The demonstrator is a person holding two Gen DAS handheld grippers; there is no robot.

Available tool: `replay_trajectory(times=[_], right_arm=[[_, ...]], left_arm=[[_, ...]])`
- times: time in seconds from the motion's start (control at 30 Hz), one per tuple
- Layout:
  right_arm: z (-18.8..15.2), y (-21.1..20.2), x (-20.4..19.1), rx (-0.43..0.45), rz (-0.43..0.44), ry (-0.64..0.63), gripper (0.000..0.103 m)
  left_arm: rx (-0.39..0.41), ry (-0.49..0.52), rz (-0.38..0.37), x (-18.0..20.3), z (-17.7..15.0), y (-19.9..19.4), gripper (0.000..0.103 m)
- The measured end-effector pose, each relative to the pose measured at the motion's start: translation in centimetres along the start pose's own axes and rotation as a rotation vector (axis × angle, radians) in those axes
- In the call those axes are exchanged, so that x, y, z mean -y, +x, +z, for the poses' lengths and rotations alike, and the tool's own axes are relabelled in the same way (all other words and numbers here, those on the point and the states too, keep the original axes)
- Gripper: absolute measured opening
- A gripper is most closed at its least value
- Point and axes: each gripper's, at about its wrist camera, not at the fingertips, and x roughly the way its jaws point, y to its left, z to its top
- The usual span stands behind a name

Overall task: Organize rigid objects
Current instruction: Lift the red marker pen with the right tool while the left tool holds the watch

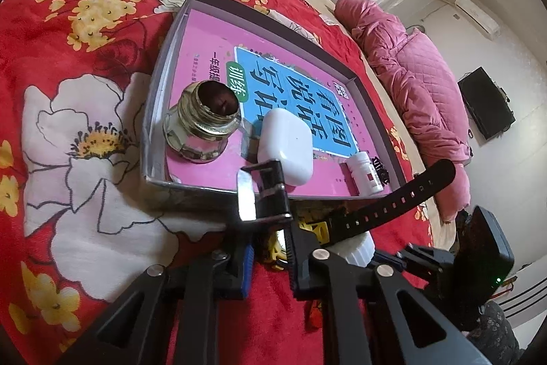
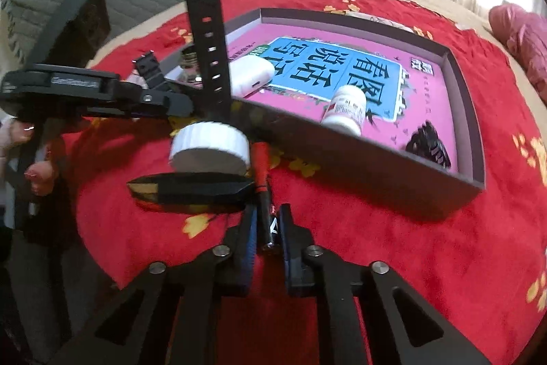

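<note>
A: What does the left gripper [image 1: 270,248] have?

B: A black watch [image 1: 345,221]. The jaws are clamped on its body, where a bit of yellow shows between the pads. The buckle end stands up in front and the long holed strap sticks out to the side, so the hold looks to be on the stiffest part, not the floppy strap.

A: And the right gripper [image 2: 266,228]?

B: Its jaws are closed on a dark, thin pen-like thing with a red section [image 2: 262,166], lying along the fingers. I can't tell exactly what it is.

A: Where should these go?

B: Most likely into the shallow grey box [image 1: 154,112] on the red flowered bedspread [image 1: 68,64]. A pink and blue book [image 2: 342,67] lines its floor, and on it already sit a metal jar [image 1: 200,122], a white earbud case [image 1: 287,142], a small white pill bottle [image 2: 345,110] and something black in the corner [image 2: 429,144].

A: Anything left outside?

B: A white round tub [image 2: 210,146] rests on the bedspread just beside the box wall, with a flat black piece [image 2: 191,190] in front of it. Both grippers hover near that wall, so I judge the carry into the box is next.

A: Any risk?

B: The strap could catch the rim.
</note>
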Motion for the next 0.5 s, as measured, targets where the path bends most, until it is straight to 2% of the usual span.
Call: replay_trajectory(times=[0.1,0.5], right_arm=[[-0.6,-0.6,0.3,-0.008,0.002,0.056,0.011],[-0.2,0.8,-0.3,-0.024,-0.067,0.082,0.011]], left_arm=[[-0.003,-0.022,-0.007,-0.5,0.1,0.0,0.007],[-0.004,-0.009,-0.019,-0.4,0.1,0.2,0.006]])
